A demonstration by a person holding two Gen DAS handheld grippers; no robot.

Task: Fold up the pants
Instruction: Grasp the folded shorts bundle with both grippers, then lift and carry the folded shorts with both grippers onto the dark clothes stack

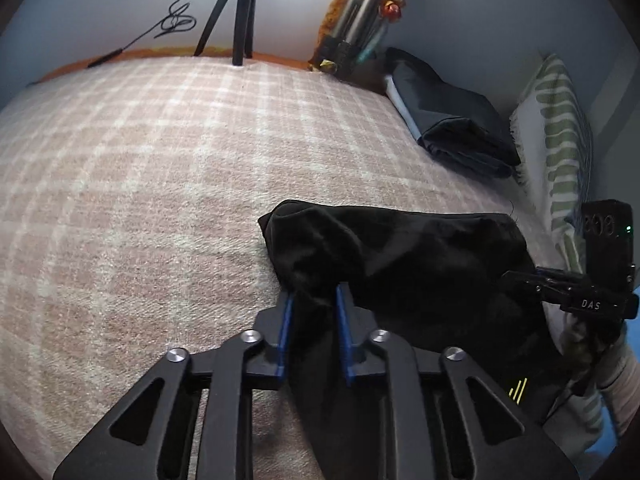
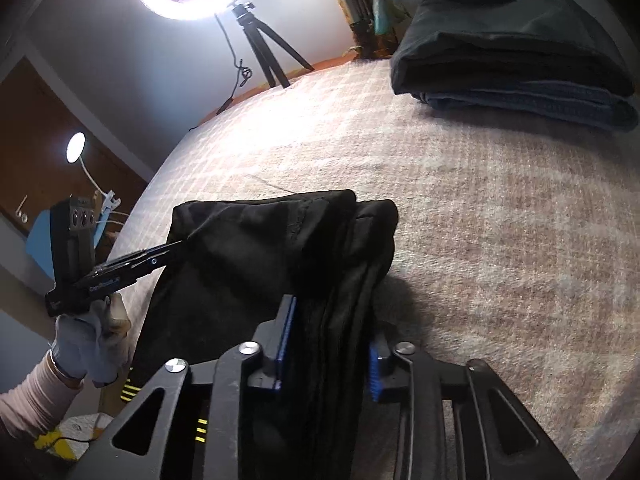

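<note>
Pants (image 1: 400,264) are lying in a dark, already doubled-up bundle on the pink plaid blanket (image 1: 160,180), near the edge closest to the person, and both claws have a bite on the near edge. From its own camera the left gripper (image 1: 314,300) is pinched down on a thin bit of the black fabric, blue pads nearly together with cloth running between them. The right gripper (image 2: 332,344) is clamped on a much thicker stack — you can see several layers bunched between its pads, so the jaws sit further apart. My guess is the step here is lifting that near edge and carrying it over to the far side for another fold. To do it well I'd keep both grippers level with each other and move them together, otherwise the thin side drags and the fold line goes crooked. The left grip looks kinda shallow, so a slow lift makes sense in case it slips. Also worth pulling the two apart slightly to keep the edge taut — and steering clear of the folded stack of clothes (image 2: 516,52) at the far corner.
</note>
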